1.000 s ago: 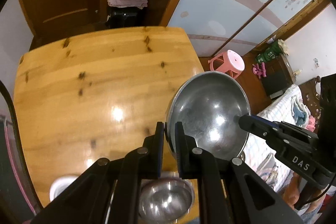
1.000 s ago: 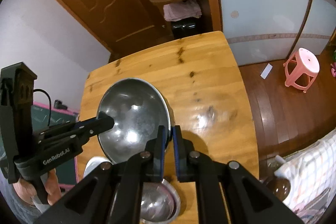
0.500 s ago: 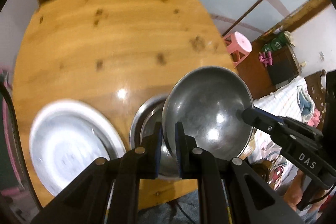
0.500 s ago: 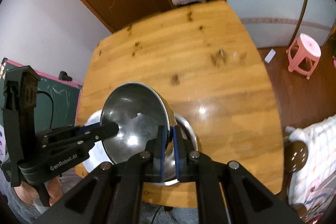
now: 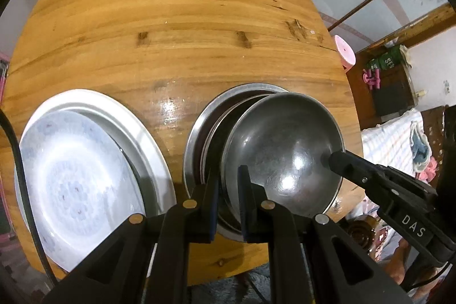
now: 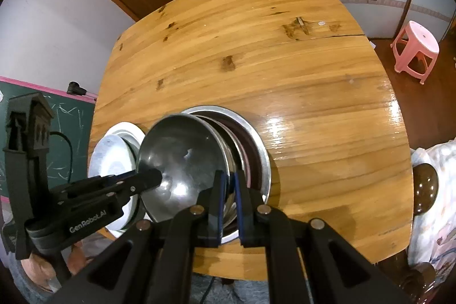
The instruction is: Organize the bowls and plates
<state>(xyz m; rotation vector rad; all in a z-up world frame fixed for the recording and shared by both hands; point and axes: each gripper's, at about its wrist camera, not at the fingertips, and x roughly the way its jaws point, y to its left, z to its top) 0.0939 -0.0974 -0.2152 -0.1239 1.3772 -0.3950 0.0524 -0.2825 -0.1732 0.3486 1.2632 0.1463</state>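
Note:
A steel bowl (image 5: 285, 144) (image 6: 182, 158) hangs tilted between my two grippers. My left gripper (image 5: 229, 185) is shut on its near-left rim and shows in the right wrist view as a black arm (image 6: 152, 178). On the opposite rim my right gripper (image 6: 230, 187) is shut too, entering the left wrist view from the right (image 5: 335, 161). Just under the held bowl is a stack of larger steel bowls (image 5: 199, 130) (image 6: 258, 150), near the front edge of the table. I cannot tell whether the held bowl touches the stack. White plates (image 5: 85, 161) (image 6: 114, 155) are stacked to the left.
The wooden table (image 5: 171, 19) (image 6: 285, 61) stretches bare beyond the dishes. A pink stool (image 6: 414, 47) stands on the floor to the right, a chair knob (image 6: 424, 187) and bedding are at the near right, and a green chalkboard (image 6: 71, 133) is to the left.
Both grippers have come down and back toward the table's near edge with the bowl. The bowl now sits low over the steel stack, and the white plates have come into view.

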